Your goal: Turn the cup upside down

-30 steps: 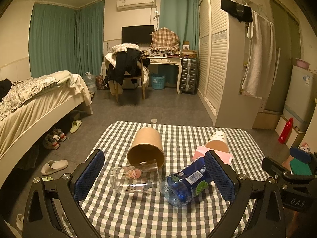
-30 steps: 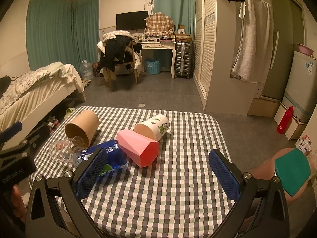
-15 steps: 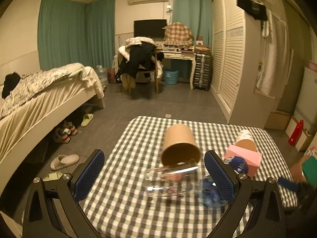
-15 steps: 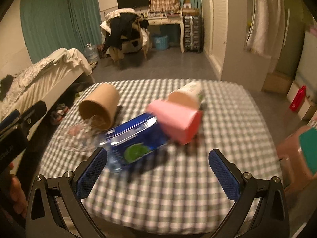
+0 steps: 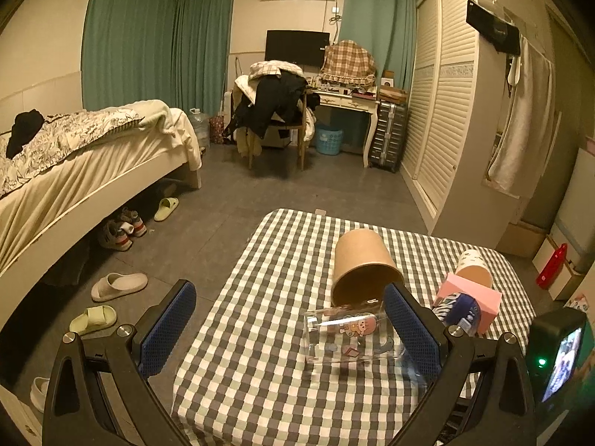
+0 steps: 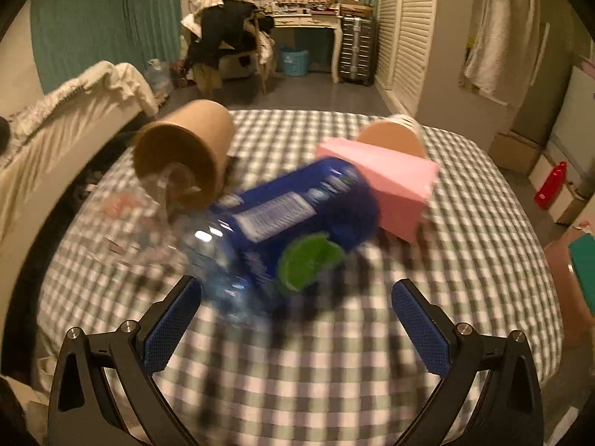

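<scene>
Both tongs, left (image 5: 286,325) and right (image 6: 295,310), are released; the blue cup (image 6: 297,219), lying on its side, could roll into the pink cup (image 6: 386,182).

Five cups, all on their sides on the checked-cloth surface (image 5: 260,334); brown paper cup (image 5: 362,267), wide, mouth toward the cameras, left of the group; clear glass tumbler with cartoon print (image 5: 347,334) just in front of it, touching or nearly touching its rim, lengthwise across the left wrist view; clear plastic cup with blue label and green lime graphic (image 6: 282,219) at the centre, angled, blurred in the right wrist view; pink faceted cup (image 6: 383,182) just behind it, apparently touching; white paper cup with small print (image 5: 472,264) furthest right, tan inside facing the cameras, against the pink one; none upright or inverted.
</scene>
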Motion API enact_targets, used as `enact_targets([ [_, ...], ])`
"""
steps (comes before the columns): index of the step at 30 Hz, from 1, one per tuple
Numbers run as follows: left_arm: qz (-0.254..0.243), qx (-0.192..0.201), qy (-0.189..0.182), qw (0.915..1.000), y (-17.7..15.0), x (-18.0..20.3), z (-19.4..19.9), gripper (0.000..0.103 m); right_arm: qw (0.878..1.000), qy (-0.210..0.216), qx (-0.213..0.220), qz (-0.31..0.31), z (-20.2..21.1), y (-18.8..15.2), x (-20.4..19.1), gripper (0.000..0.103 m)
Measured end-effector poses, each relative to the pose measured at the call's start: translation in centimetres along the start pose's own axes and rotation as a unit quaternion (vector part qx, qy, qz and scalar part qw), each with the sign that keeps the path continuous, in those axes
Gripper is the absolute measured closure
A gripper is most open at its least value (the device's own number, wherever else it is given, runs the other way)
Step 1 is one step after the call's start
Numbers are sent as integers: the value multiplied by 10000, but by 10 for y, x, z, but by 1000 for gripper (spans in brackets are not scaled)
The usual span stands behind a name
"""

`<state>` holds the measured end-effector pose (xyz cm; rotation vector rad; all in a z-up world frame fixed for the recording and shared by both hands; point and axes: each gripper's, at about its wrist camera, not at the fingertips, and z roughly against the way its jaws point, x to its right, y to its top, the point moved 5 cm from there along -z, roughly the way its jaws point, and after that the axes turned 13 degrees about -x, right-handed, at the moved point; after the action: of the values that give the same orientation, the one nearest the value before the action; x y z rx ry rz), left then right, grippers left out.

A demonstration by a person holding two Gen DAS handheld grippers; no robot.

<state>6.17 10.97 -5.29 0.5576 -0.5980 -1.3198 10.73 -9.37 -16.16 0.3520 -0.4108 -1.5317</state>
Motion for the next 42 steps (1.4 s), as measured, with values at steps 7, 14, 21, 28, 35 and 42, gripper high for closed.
enact_targets([
  [7,-28,-8,6,10000,2,2,-1,0,9986,-476,107,-184,23,-28,53,0],
  [14,-157,-80,50,9998,-2,21,-5,0,9986,186,496,-48,45,-34,41,0],
  [21,-284,-109,86,9995,-2,28,-8,0,9972,75,673,-309,16,-5,1,0],
  [28,-245,-200,44,9995,-2,26,-17,0,9979,146,348,-531,-12,-3,2,28],
  [35,-256,-231,28,9994,-3,33,-18,0,9990,27,383,-221,12,-33,10,28],
  [42,-365,-220,100,9990,-5,41,-17,0,9997,22,241,-84,8,-42,14,23],
])
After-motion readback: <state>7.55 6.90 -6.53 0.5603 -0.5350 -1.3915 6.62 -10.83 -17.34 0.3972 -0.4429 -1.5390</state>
